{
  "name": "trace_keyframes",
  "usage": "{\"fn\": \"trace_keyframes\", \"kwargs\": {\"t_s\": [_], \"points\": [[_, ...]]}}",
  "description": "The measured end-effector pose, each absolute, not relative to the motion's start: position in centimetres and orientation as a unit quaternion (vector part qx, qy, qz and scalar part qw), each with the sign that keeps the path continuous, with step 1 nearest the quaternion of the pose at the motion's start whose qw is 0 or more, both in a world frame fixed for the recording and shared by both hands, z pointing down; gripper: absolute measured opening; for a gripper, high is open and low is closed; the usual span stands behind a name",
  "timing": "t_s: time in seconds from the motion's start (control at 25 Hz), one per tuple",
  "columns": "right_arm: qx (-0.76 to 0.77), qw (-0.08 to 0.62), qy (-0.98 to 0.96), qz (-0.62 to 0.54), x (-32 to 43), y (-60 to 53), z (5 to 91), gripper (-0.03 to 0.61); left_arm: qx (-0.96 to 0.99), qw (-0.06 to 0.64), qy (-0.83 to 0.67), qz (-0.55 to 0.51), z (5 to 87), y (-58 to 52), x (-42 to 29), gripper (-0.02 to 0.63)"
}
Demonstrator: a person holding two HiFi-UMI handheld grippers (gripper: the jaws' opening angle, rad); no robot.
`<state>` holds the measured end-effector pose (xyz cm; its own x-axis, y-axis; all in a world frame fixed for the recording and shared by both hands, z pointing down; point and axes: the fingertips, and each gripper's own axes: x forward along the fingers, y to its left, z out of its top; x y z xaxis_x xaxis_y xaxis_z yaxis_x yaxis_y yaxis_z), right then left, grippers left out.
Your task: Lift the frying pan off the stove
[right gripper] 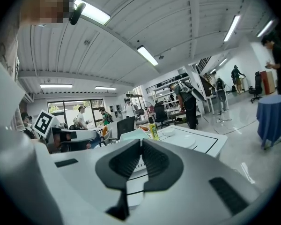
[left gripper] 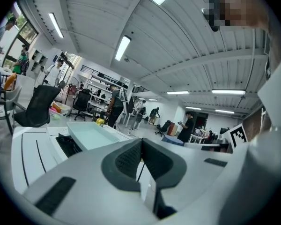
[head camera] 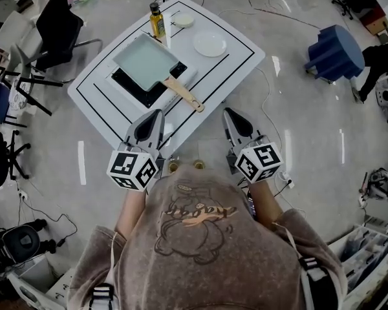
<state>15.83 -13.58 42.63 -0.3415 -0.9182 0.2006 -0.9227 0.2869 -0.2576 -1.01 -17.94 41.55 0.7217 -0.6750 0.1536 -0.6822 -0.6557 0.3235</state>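
The frying pan (head camera: 145,60) is seen on the black stove (head camera: 139,86), which stands on the white table (head camera: 97,95) marked with black lines. The pan is square with a pale interior, and its wooden handle (head camera: 184,94) is pointed toward the near right edge of the table. Nothing is touching the pan or the handle.

In the head view, the left gripper (head camera: 158,113) and the right gripper (head camera: 227,112) are held side by side at the near edge of the table, left and right of the handle's end and apart from it. In the left gripper view, the left gripper's jaws are pressed together with nothing between them, and the pan (left gripper: 91,136) and stove (left gripper: 68,144) are seen beyond them to the left. In the right gripper view, the right gripper's jaws are likewise pressed together and nothing is held.

On the far side of the table, a bottle of yellow liquid (head camera: 156,20) is stood just beyond the pan, with a small dish (head camera: 183,20) to its right and a white plate (head camera: 209,43) nearer and further right. A black chair (head camera: 58,24) is seen at the far left of the table, and a blue covered stool (head camera: 334,52) is set well apart on the floor to the right.
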Motion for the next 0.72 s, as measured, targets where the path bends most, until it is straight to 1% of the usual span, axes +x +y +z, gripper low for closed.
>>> {"fn": "trace_keyframes", "kwargs": {"t_s": [0.16,0.28,0.64,0.72], "points": [[0.566,0.010,-0.807,0.164,15.2,-13.6,42.6,0.037,0.909,0.186,-0.372,0.014,42.1,-18.1,-1.2,0.008],[0.562,0.013,-0.811,0.162,15.1,-14.0,42.5,0.080,0.910,0.186,-0.371,0.015,42.4,-18.2,-1.2,0.008],[0.544,0.017,-0.822,0.168,13.7,-15.1,42.2,0.269,0.908,0.188,-0.374,0.016,42.4,-18.1,-1.8,0.008],[0.540,0.018,-0.824,0.171,13.3,-15.4,42.3,0.330,0.907,0.188,-0.376,0.017,42.5,-18.1,-2.1,0.008]]}}
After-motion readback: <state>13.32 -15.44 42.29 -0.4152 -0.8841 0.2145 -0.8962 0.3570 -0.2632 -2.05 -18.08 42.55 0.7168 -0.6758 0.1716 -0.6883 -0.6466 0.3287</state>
